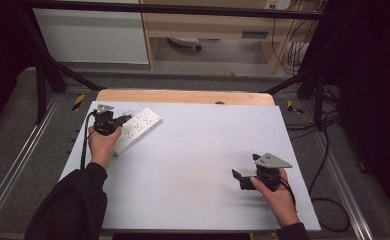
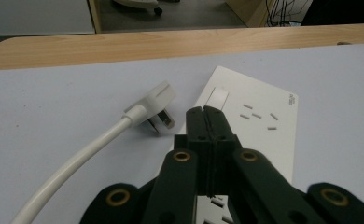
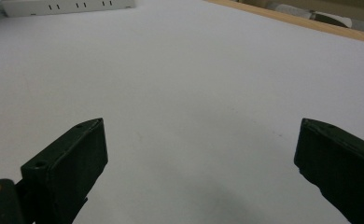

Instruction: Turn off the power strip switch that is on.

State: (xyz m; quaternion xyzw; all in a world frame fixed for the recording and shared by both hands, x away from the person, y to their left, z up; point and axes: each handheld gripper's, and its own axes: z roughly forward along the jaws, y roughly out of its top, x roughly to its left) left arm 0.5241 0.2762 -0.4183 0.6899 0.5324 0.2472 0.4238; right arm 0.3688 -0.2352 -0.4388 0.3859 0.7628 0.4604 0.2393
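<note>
Two grippers: left gripper (image 2: 207, 116) closed, empty, over the strip (image 2: 259, 126) beside the plug (image 2: 159, 105), apparently about to press its switch squarely; right gripper (image 3: 199, 158) wide open, idle.

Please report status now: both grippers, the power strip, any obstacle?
Left gripper shut, empty, over white rectangular power strip. Right gripper open, empty. White plug lying unplugged beside strip.

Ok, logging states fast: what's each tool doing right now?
Left tool: closed, holding nothing, over the power strip.
Right tool: open, empty, above the table.
</note>
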